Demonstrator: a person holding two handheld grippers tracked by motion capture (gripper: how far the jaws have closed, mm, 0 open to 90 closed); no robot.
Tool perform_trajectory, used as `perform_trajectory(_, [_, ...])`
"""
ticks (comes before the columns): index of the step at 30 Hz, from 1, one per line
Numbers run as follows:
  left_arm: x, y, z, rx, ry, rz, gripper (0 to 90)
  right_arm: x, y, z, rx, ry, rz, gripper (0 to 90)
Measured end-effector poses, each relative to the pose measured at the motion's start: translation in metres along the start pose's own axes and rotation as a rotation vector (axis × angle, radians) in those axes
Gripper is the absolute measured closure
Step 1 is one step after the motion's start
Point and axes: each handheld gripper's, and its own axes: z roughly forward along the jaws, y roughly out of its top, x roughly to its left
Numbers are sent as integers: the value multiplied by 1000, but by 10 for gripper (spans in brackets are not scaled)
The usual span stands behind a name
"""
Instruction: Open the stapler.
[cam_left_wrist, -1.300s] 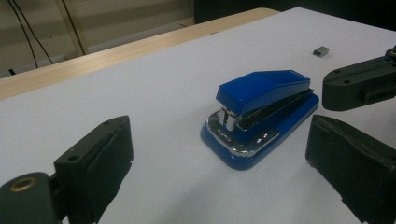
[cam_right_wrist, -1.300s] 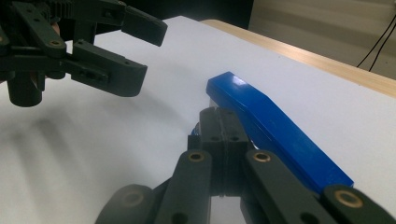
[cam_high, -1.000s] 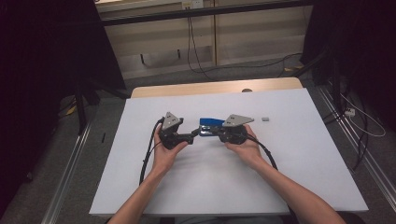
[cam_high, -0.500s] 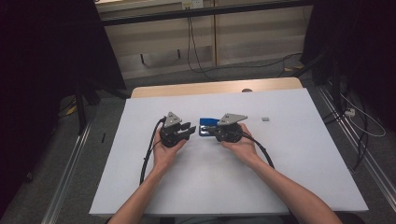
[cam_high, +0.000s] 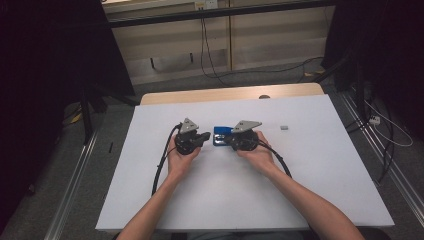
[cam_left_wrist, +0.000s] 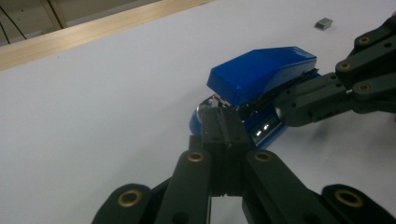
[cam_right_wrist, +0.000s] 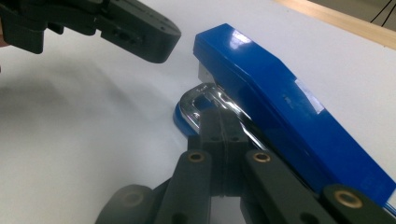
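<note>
My right hand-held gripper (cam_right_wrist: 223, 122) is pinched shut on the metal base plate of the glossy blue plastic stapler (cam_right_wrist: 285, 107), pinning it mid-worktop (cam_high: 200, 200). My left hand-held gripper (cam_left_wrist: 223, 128) has just been closing, nothing between its jaws, tips at the stapler's open mouth to probe inside.

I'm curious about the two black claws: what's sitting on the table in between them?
A blue stapler lies between the left gripper and the right gripper, as the high view shows. Both grippers' jaws are shut beside it.
</note>
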Motion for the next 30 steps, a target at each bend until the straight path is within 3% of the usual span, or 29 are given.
perform_trajectory(9, [3, -2, 10, 31, 8, -18, 900, -1, 0, 1, 9, -3, -9, 900])
perform_trajectory(15, [5, -1, 13, 28, 9, -34, 900, -3, -2, 0, 46, -15, -15, 900])
perform_trajectory(26, [-2, 2, 20, 39, 11, 4, 900, -3, -1, 1, 53, -21, -15, 900])
perform_trajectory(30, [-3, 1, 22, 44, 31, 26, 900, -3, -1, 1, 53, -23, -14, 900])
